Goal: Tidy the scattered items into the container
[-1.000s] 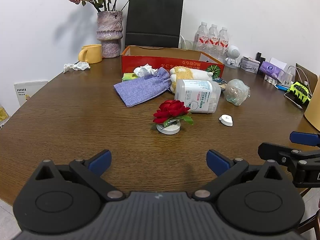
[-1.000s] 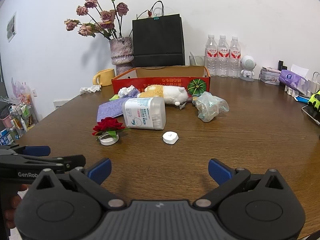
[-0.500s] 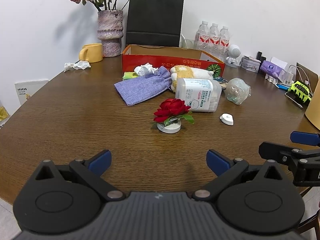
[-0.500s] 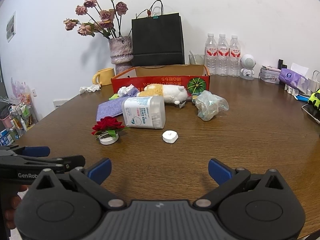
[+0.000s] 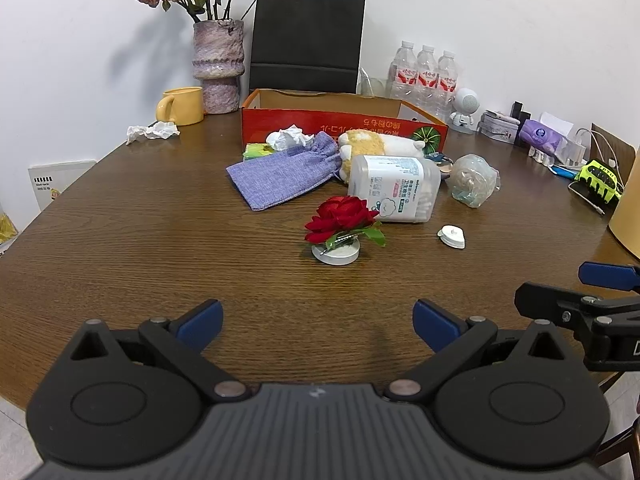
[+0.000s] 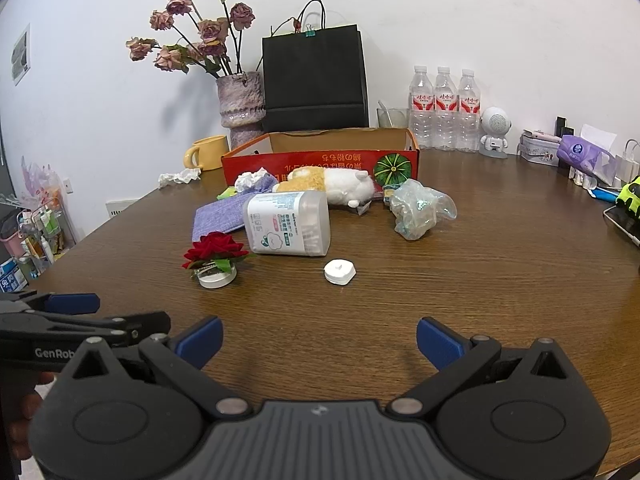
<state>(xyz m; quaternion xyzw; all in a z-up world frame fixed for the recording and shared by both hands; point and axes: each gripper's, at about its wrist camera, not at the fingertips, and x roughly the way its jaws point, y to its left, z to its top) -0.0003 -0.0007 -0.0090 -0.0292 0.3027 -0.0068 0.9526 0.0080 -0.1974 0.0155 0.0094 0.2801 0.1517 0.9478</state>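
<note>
A red cardboard box [image 5: 320, 122] [image 6: 304, 160] stands open at the back of the round wooden table. In front of it lie a purple cloth pouch [image 5: 284, 176], a plush toy [image 5: 380, 144], a white plastic jar [image 5: 394, 194] [image 6: 288, 224] on its side, a crumpled clear bag [image 5: 474, 184] [image 6: 416, 210], a red rose on a white base [image 5: 340, 226] [image 6: 214, 258] and a small white cap [image 5: 452, 237] [image 6: 339, 272]. My left gripper [image 5: 318, 322] and right gripper [image 6: 319, 338] are open over the near table edge, holding nothing, well short of the items.
A vase of dried roses [image 5: 218, 66], a yellow mug [image 5: 180, 106], a black paper bag [image 5: 308, 34], water bottles [image 5: 426, 70] and a white robot figure [image 5: 464, 110] line the back. Crumpled tissue [image 5: 152, 132] lies at the left. Small clutter [image 5: 552, 144] fills the right edge.
Both views have shifted very slightly; the scattered items have not moved and both grippers stay open.
</note>
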